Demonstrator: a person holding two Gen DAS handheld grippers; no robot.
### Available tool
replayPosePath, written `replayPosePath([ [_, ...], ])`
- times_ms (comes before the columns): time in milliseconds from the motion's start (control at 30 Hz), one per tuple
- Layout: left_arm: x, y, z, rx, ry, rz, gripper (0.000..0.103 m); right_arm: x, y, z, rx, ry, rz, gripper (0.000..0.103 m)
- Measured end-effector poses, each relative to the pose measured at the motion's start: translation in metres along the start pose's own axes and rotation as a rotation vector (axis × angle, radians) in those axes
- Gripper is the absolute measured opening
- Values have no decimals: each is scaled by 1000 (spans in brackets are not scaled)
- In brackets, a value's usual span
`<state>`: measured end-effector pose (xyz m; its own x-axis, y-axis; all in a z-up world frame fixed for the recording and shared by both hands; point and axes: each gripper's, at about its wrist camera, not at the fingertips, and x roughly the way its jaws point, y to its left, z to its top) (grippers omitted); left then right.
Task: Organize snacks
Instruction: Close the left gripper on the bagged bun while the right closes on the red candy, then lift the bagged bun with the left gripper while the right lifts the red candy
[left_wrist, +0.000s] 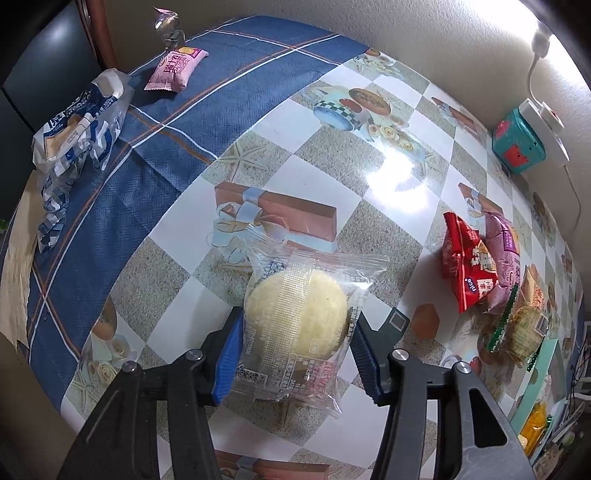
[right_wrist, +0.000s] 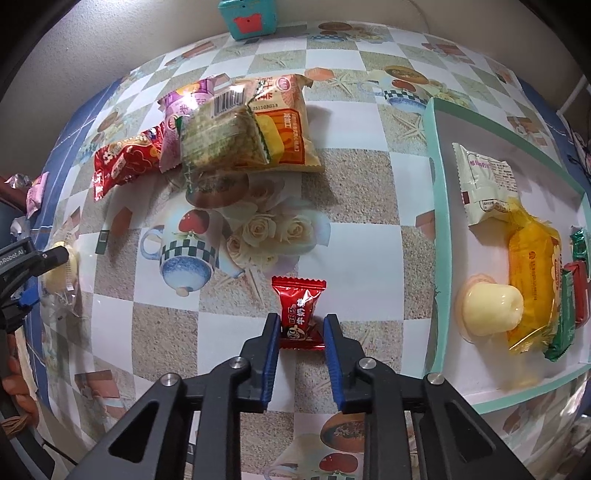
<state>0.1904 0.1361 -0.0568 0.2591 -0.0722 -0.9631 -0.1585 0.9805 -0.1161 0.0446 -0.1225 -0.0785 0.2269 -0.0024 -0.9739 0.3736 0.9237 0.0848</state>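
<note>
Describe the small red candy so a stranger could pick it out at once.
Start at the green-rimmed tray on the checked tablecloth. Left of it, alone, lies the red candy, between the right hand-held gripper's blue fingers. Unlike the piled snacks, it is small with zigzag ends.

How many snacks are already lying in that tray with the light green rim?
5 that I can see in the tray: white packet, yellow packet, pale jelly cup, green-wrapped bar, red bar. More may hide beyond the edge.

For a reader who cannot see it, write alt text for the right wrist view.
The right gripper closes its blue pads on a small red candy lying on a patterned tablecloth. A teal-rimmed tray of snacks sits right; a pile of snack packets lies beyond.
</note>
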Motion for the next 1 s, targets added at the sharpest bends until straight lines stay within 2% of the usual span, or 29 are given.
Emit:
replayPosePath([
  [300, -21, -8, -6, 5, -41, -28, 56, -2, -12, 5, 7, -10, -4, 23],
  [767, -72, -43, -10, 62, -159, -80, 56, -45, -30, 14, 31, -104, 12, 20],
  [1000, -76, -61, -19, 100, -156, -82, 56, -38, -35, 12, 30, -64, 24, 22],
])
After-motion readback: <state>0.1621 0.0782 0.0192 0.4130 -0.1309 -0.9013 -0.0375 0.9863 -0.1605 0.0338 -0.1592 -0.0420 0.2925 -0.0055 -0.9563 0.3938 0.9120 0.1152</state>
